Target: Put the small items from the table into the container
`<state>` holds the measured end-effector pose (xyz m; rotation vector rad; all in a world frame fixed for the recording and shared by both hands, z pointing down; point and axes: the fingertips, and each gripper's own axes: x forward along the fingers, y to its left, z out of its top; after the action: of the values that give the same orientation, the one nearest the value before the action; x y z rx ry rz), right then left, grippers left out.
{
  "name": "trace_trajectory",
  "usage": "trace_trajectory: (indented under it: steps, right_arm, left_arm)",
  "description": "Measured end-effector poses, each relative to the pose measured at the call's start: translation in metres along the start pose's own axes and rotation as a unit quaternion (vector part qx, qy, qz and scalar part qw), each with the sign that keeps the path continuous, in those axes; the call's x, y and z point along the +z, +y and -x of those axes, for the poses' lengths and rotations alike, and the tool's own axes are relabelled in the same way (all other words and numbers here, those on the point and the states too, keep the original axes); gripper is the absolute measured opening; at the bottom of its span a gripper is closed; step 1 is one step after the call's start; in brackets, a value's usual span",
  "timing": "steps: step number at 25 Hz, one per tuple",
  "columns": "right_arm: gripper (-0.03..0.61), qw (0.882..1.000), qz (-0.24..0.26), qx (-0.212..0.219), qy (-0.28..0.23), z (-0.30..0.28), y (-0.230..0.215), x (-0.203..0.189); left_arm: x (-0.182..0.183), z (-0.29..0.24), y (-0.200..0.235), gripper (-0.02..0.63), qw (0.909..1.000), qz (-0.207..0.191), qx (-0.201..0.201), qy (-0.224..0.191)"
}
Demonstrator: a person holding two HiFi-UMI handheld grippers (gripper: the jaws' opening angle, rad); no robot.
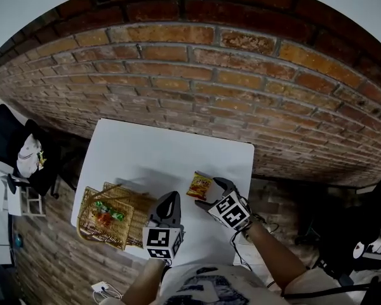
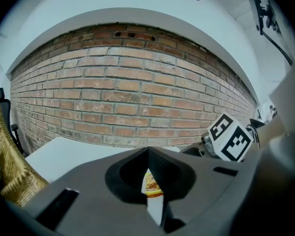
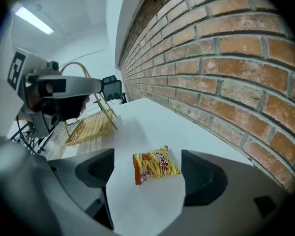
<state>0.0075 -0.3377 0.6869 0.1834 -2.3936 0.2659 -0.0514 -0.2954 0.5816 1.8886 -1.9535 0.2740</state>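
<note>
Right fingers: my right gripper (image 3: 148,175) has its fingers (image 3: 204,177) spread wide, with nothing touching them.
Packet: the snack packet (image 3: 156,164) lies flat on the counter (image 3: 147,122), in the gap just ahead of the tips and clear of both fingers.
Long axis: it runs across the gap from finger to finger, slightly skewed. I judge that closing now would take it by its short ends.
Left fingers: my left gripper (image 2: 148,154) is pressed together and empty. The packet shows only through the slit, further off.
Nearer hand: the right one, clearly.
Container: the wicker basket (image 1: 136,211) stands at the counter's near left corner, well apart from the packet, with small packets (image 1: 105,215) inside.
Next move: lower first, then pinch, I reckon.
</note>
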Motion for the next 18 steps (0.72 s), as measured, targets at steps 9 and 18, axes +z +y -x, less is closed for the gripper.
trace_trajectory:
  steps: [9, 18]
  right_arm:
    - [0.4, 0.997, 0.044, 0.022, 0.052, -0.031, -0.006, -0.013]
    - [0.4, 0.992, 0.077, 0.035, 0.092, -0.057, -0.013, -0.025]
  left_arm:
    - [-0.007, -0.009, 0.006, 0.049, 0.9999, 0.002, 0.004, 0.012]
    - [-0.012, -0.016, 0.009, 0.049, 0.9999, 0.002, 0.003, 0.013]
